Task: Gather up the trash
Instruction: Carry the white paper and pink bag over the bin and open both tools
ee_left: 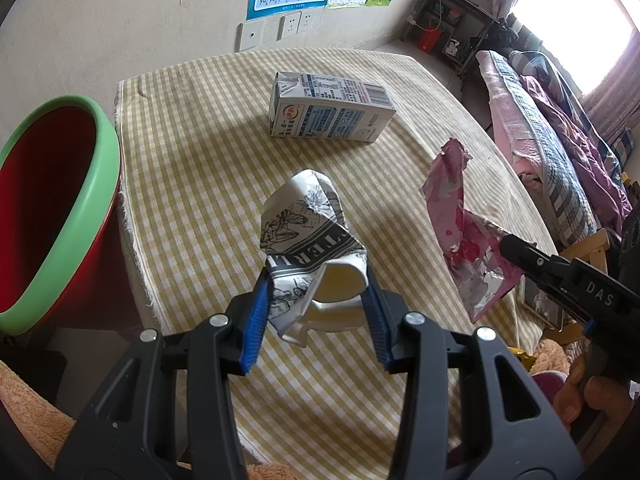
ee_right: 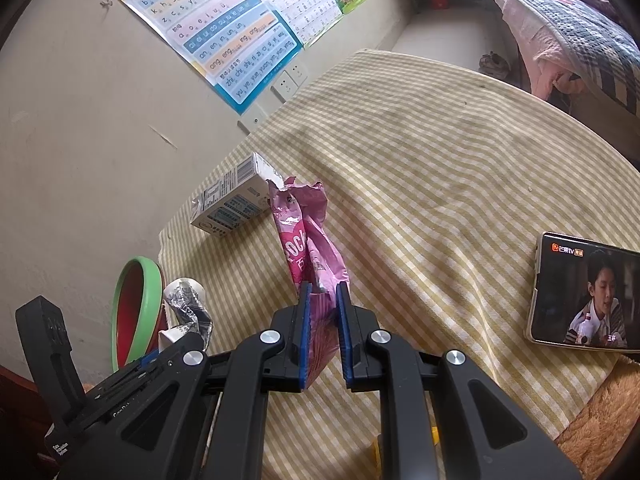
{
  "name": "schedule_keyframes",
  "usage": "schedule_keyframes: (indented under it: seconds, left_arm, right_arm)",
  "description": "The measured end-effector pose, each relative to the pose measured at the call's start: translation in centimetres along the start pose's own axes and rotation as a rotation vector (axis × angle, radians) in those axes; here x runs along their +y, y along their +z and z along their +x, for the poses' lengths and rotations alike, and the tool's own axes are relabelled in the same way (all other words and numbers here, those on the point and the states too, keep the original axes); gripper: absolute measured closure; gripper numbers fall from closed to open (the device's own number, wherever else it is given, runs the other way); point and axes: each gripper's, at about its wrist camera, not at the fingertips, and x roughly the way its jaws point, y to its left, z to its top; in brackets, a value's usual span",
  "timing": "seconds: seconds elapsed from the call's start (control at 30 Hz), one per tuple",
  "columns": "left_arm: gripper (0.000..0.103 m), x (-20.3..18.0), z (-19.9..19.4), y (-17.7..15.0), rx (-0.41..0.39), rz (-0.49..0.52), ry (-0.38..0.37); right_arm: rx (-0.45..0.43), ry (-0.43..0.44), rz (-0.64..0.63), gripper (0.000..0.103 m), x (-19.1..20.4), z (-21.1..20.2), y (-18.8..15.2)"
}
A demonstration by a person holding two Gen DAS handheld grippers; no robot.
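Yellow-and-white checked cloth (ee_left: 192, 168) covers the table in front of you, pushed up against a beige wall hung with a phonics poster (ee_right: 216, 40) and fitted with a row of wall sockets (ee_left: 294, 24). Off the table's left edge stands a red bin with a green rim (ee_left: 60, 208), its mouth tilted toward you. Beyond the table on the right you have a bed heaped with pink and checked bedding (ee_left: 560, 132) under a bright window.

Your left gripper (ee_left: 318, 280) has its blue pads clamped on a crumpled paper cup (ee_left: 308, 236), white with black floral print and lettering; the cup is squeezed out of shape and stands up out of the jaws above the cloth, just beside the bin side of the table. Your right gripper (ee_right: 322, 300) has its fingers pressed together on the lower end of a pink snack wrapper (ee_right: 306, 240), which sticks up from the pads with its torn top flopping open. In the left wrist view that wrapper hangs off the right gripper at the table's right side, well apart from the cup.

Still on the cloth, toward the wall, a white and blue milk carton (ee_left: 332, 106) lies on its side, touched by neither gripper. A phone (ee_right: 584, 292) lies near the table's right edge, its screen playing a video.
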Motion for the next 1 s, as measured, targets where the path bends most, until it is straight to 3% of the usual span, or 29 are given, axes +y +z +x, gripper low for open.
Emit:
schedule_keyframes:
  seconds: [0.77,1.0]
  left_arm:
    - [0.061,0.6,-0.8,0.3,-0.023,-0.023,-0.015]
    - [0.061,1.4,-2.7,0.9,-0.063,-0.033,-0.011]
  right_arm:
    - [0.013,0.015,-0.104,0.090,3.8,-0.7,-1.0]
    - [0.026,0.033,-0.144,0.090,5.7,-0.7,-1.4]
